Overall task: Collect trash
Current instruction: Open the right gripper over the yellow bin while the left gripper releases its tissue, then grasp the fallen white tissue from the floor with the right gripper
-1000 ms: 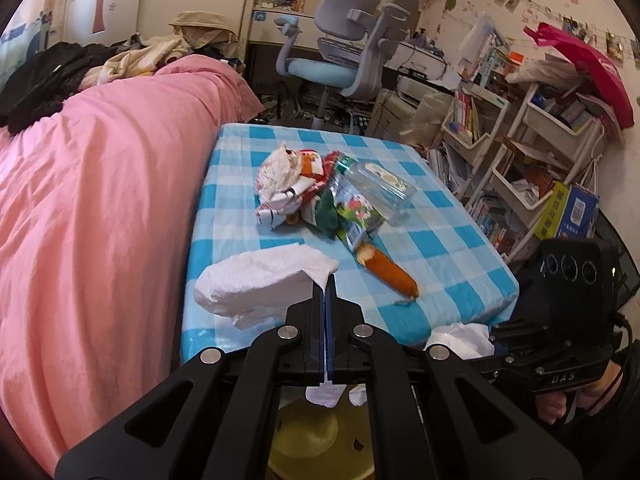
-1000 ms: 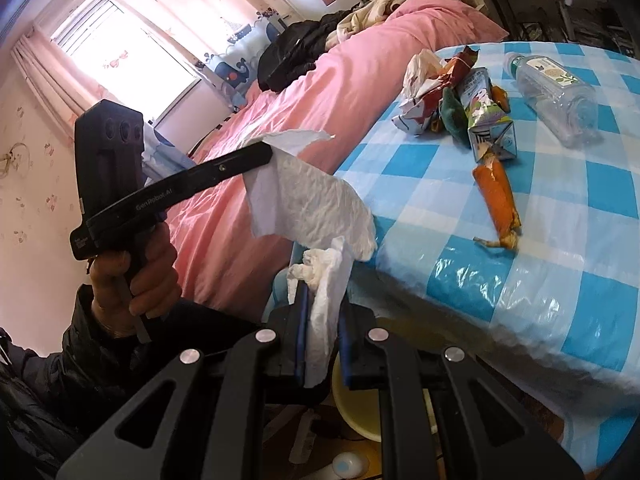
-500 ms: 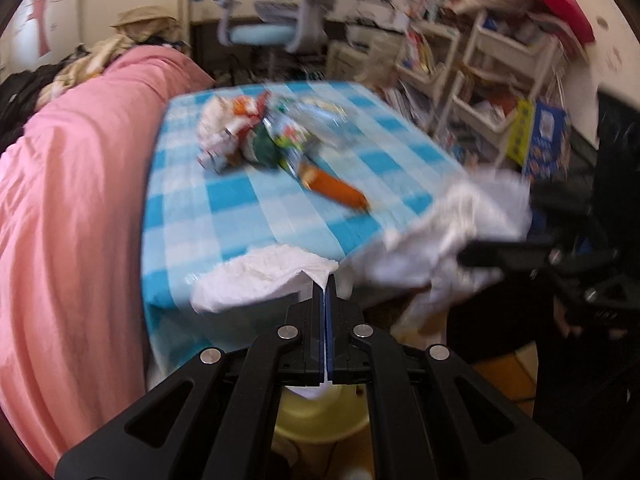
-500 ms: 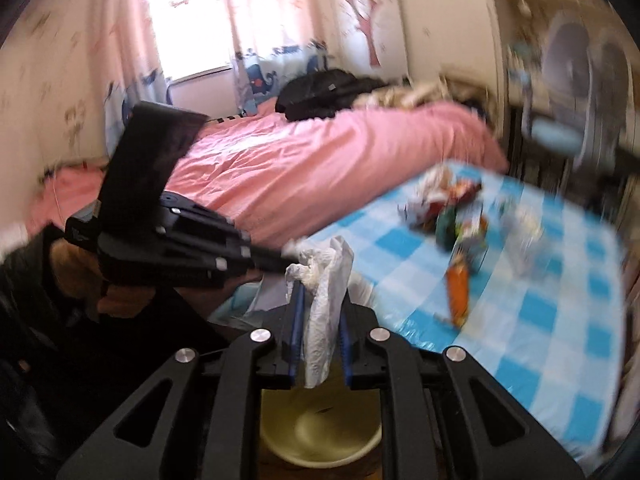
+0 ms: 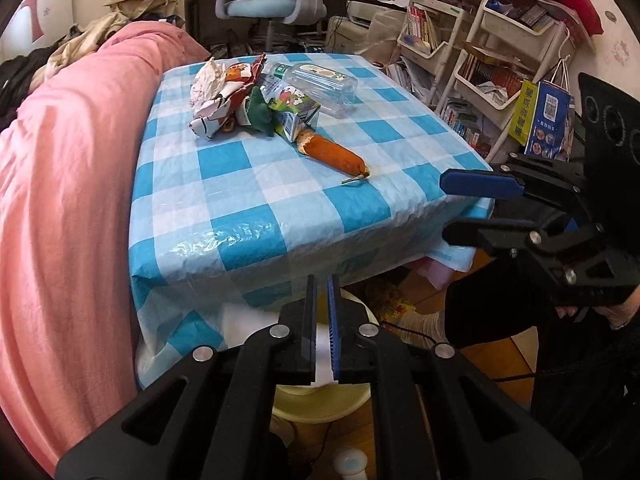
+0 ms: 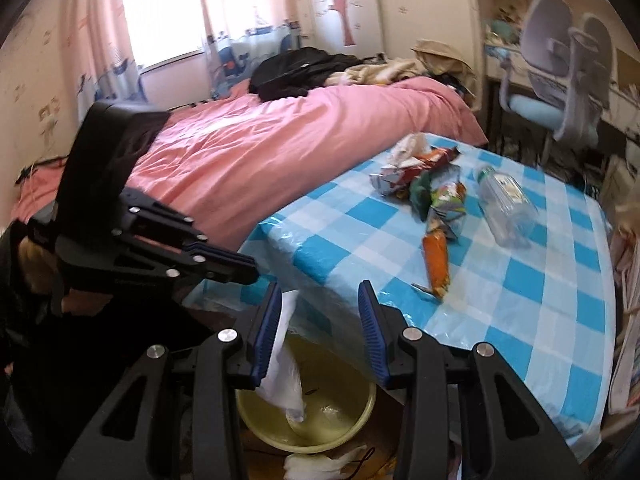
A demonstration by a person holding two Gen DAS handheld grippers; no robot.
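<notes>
Below the near edge of the surface [image 5: 280,184], draped in a blue-and-white checked cloth, both grippers hang over a pale yellow bin [image 6: 352,426] on the wooden floor. The right gripper [image 6: 318,300] has its jaws parted and opening; a white tissue [image 6: 284,376] trails down from beside its left blue pad into the bin, and nothing is pinched between the pads. More white tissue lies on the floor just in front of the bin.

The left gripper [image 5: 322,292] is all but closed, only a thin slit showing between its pads. White shows through that slit, but whether it is tissue caught there or tissue lying in the bin underneath, I cannot tell. In the right wrist view the same gripper appears at the left, its fingers together and nothing hanging from their tips.

Still on the surface, a heap of rubbish lies toward the far side: crumpled white paper [image 5: 210,76], a torn snack wrapper [image 5: 224,104], a squashed drink carton [image 5: 294,114] and a clear plastic bottle [image 5: 324,84] on its side. An orange sausage-shaped piece [image 5: 334,152] lies nearer, just touching the carton. A bed with a pink cover [image 5: 64,184] runs along the surface's left side.
</notes>
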